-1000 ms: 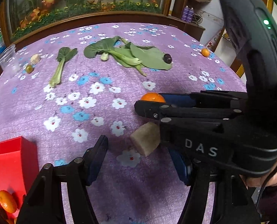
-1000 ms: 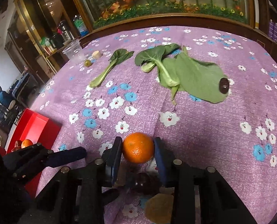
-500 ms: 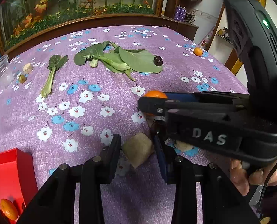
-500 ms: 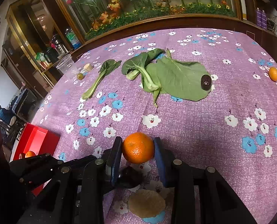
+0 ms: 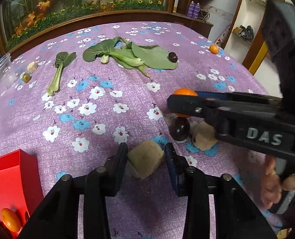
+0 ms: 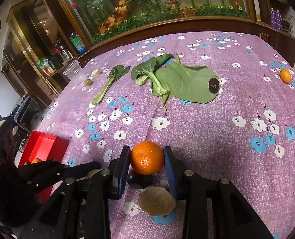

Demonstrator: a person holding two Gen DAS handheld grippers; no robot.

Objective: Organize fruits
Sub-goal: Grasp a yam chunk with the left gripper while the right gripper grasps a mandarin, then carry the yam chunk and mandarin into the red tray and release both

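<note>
Here the left gripper [image 5: 145,155] pinches a tan chunk [image 5: 146,160], the right gripper [image 6: 147,159] an orange [image 6: 147,157].

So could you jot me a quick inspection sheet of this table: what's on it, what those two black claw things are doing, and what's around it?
Surface: purple flowered tablecloth, smooth, with one crease.
Job's things: orange; tan chunk; red box holding one orange fruit; small orange fruit far right; dark fruit on the leaves.
Clutter: leafy greens, clear plastic cup, small green fruit.
Grippers: left hand-held gripper shut on the tan chunk; right hand-held gripper shut on the orange.
Cables: nothing seen.
Surroundings: glass case of plants behind the table.
</note>
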